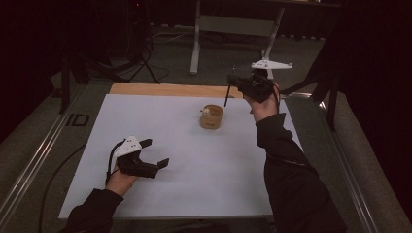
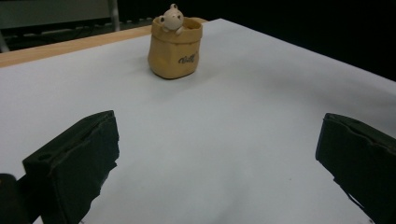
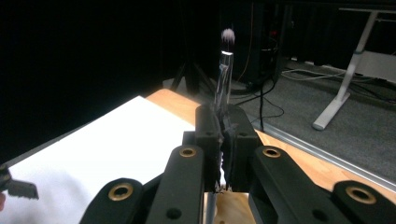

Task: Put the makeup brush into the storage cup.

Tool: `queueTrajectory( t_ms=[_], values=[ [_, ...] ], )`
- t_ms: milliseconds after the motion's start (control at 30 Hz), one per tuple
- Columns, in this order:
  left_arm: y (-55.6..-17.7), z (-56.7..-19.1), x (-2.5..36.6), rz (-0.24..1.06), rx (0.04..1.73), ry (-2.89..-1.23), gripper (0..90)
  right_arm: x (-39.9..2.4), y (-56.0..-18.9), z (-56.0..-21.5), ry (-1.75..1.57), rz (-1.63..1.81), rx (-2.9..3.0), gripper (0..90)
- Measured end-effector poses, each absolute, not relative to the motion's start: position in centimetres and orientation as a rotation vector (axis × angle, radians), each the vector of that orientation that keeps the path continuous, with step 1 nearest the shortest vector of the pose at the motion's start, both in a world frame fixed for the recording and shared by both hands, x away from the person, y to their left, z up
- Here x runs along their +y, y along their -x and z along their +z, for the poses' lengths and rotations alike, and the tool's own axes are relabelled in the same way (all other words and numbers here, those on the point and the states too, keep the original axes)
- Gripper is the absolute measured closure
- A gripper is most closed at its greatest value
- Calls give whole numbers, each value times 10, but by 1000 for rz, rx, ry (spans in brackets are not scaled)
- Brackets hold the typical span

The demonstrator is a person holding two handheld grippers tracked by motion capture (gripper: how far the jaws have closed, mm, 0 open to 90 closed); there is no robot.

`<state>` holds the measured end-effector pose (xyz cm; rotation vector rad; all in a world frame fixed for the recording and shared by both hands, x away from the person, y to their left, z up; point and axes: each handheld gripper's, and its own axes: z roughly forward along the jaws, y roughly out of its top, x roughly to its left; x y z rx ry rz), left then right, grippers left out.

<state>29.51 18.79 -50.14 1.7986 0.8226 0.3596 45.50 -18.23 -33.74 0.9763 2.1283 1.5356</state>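
Right gripper is clamping a makeup brush, bristles sticking out past its tips, raised above the table's far edge. Left gripper is gaping, holding nothing; tan pouch is sitting well ahead of it.

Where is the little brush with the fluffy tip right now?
The thin, clear-handled brush with the fluffy tip is clamped in the right gripper, raised above the white table's far right corner, near the tan bag-shaped pot.
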Motion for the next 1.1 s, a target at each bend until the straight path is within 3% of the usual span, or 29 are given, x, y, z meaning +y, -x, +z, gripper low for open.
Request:
queueTrajectory(
  t_ms=[533,1100],
  values=[
    [-296,-508,190,379,804,-1789,3,-174,-482,-344,-988,1495,2113,858],
    [-294,-510,193,383,792,-1780,3,-157,-508,-375,-1066,1456,2140,857]
  ],
)
